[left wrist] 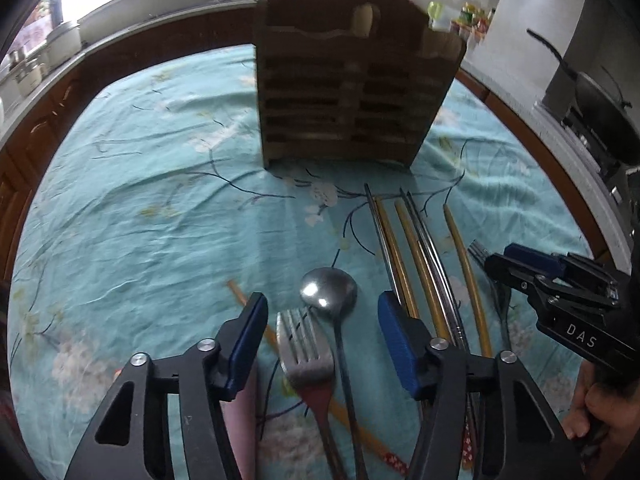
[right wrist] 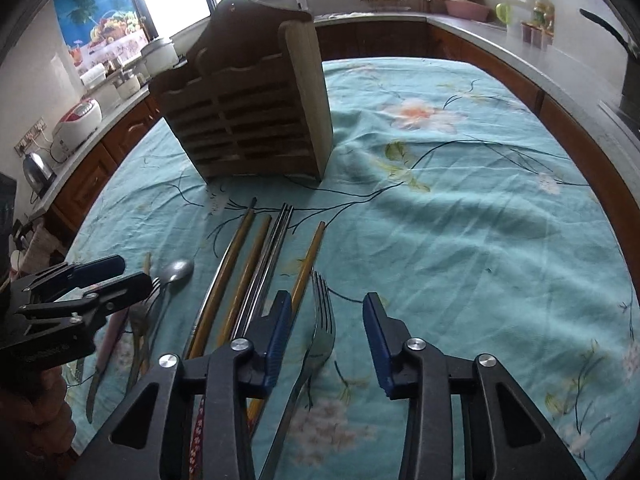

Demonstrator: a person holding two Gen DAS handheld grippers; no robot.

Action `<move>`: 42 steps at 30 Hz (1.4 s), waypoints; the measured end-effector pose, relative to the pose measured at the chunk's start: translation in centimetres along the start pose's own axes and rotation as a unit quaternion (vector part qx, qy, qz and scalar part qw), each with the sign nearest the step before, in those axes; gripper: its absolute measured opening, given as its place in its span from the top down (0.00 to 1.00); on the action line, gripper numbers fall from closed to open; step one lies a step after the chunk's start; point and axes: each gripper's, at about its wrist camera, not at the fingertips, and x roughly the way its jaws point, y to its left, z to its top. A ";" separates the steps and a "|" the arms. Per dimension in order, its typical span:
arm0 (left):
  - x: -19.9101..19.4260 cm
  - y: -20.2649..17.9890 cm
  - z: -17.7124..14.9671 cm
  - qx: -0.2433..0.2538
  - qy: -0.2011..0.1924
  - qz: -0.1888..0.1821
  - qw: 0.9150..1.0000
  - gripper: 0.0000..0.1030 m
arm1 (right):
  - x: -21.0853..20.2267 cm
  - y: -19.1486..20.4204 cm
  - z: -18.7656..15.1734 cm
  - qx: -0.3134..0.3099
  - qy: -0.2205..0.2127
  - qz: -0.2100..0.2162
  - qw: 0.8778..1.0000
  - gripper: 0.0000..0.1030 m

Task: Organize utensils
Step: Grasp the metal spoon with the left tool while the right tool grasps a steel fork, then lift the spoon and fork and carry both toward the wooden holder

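- The left gripper (left wrist: 322, 322) is held low over the table with its blue-padded jaws spread wide; nothing is gripped between them.
- Framed between those jaws on the cloth, a fork (left wrist: 305, 346) with a reddish handle and a metal spoon (left wrist: 329, 291) are seen lying side by side, the spoon's bowl just beyond the fork's tines.
- A wooden chopstick (left wrist: 240, 297) is seen passing diagonally under the fork, and a pink handle (left wrist: 242, 420) lies beneath the left finger.
- The right gripper (right wrist: 326, 322) is likewise held wide open and empty, with a second, all-metal fork (right wrist: 322, 328) lying on the cloth between its jaws, untouched.
- A row of chopsticks (right wrist: 256, 264), some yellow wood and some metal, is laid out on the cloth to the left of that fork, pointing toward the holder.
- One yellow chopstick (right wrist: 310, 260) lies apart from the row, just beside the metal fork.
- A wooden utensil holder (right wrist: 248, 112) with a slatted front is stood upright on the table beyond the chopstick tips, well apart from both grippers.
- A few light handles (left wrist: 362, 20) are seen sticking up from the holder, though blurred.
- The table is covered by a teal floral tablecloth (right wrist: 460, 220), wrinkled in places.
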 end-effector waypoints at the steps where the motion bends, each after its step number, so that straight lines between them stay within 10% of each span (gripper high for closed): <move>1: 0.5 -0.2 0.2 0.004 0.005 0.001 1.000 0.50 | 0.3 0.0 0.1 -0.002 0.004 0.000 1.000 0.65; 16: 1.4 -0.3 0.7 0.007 0.004 -0.006 1.000 0.69 | 2.0 -0.9 0.9 -0.002 0.023 0.007 1.000 0.96; 42: -14.3 3.0 -5.5 -0.059 -0.149 -0.067 0.985 0.69 | -8.3 0.5 1.9 -0.010 -0.095 0.018 0.995 0.97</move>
